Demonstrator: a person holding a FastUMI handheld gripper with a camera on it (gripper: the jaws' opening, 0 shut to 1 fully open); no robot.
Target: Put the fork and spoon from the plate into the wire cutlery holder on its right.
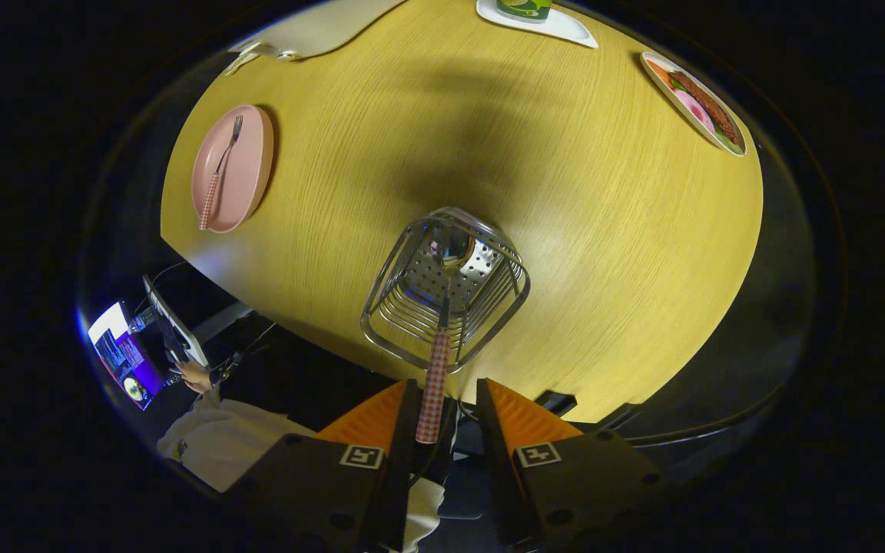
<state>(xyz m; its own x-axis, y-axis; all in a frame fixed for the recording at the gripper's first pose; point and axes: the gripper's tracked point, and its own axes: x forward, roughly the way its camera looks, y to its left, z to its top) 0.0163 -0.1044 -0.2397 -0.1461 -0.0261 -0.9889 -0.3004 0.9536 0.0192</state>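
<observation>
I look straight down on the wire cutlery holder [446, 288], which stands on the yellow round table [604, 253] just ahead of my fingers. The spoon [435, 369] stands in it, bowl down, its red-checked handle rising into the gap between my fingers and close to the left one. My gripper [446, 418] is open above the holder; the right finger [519, 418] stands apart from the handle. To the left of the holder lies the pink plate [246, 180], with the fork [220, 165] on it, its checked handle pointing toward the table's near edge.
At the table's far edge are a white tray [565, 27] holding a green cup [523, 8] and a plate of food [692, 104] at the far right. A white object [312, 31] lies far left. Below the table's left edge a person's hand [197, 376] rests by a lit screen [124, 361].
</observation>
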